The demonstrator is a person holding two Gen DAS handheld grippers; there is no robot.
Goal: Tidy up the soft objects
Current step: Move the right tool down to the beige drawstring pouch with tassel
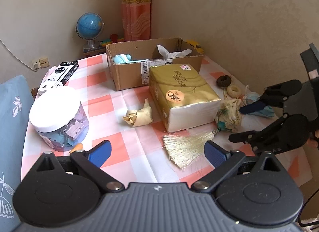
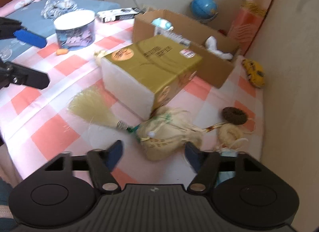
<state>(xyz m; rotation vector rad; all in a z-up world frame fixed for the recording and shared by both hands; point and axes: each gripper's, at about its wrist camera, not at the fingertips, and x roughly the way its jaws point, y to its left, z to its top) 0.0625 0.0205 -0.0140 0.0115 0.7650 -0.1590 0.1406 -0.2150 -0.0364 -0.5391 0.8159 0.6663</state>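
The left gripper (image 1: 157,153) hangs low over the checked tablecloth (image 1: 119,100) with its blue fingers spread wide and nothing between them. Just in front of its right finger lies the pale tassel (image 1: 183,150) of a cream sachet pouch (image 1: 229,115), which rests against the corner of the gold tissue pack (image 1: 183,94).

The right gripper (image 2: 152,155) is also spread wide and holds nothing. In the right wrist view the pouch (image 2: 169,134) lies between and just ahead of its fingertips, but I cannot tell if any finger touches it. In the left wrist view this gripper (image 1: 237,124) comes in from the right side, near the pouch.

Beside the pouch, toward the wall, lie a dark brown scrunchie (image 2: 234,115) and a cream scrunchie (image 2: 229,132), close together. A light blue cloth item (image 1: 263,110) lies under the right gripper in the left wrist view. A small rolled cream cloth (image 1: 138,115) lies on the tablecloth left of the tissue pack.

Behind the tissue pack stands an open cardboard box (image 1: 127,74). Inside it are a light blue plush toy (image 1: 121,58) at one end and a white cloth (image 1: 169,52) at the other.

On the left side of the table stand a clear jar with white lid (image 1: 57,118) and a black and white carton (image 1: 59,75). A blue globe (image 1: 90,25) stands in the corner and a yellow toy car (image 2: 254,72) lies by the wall.
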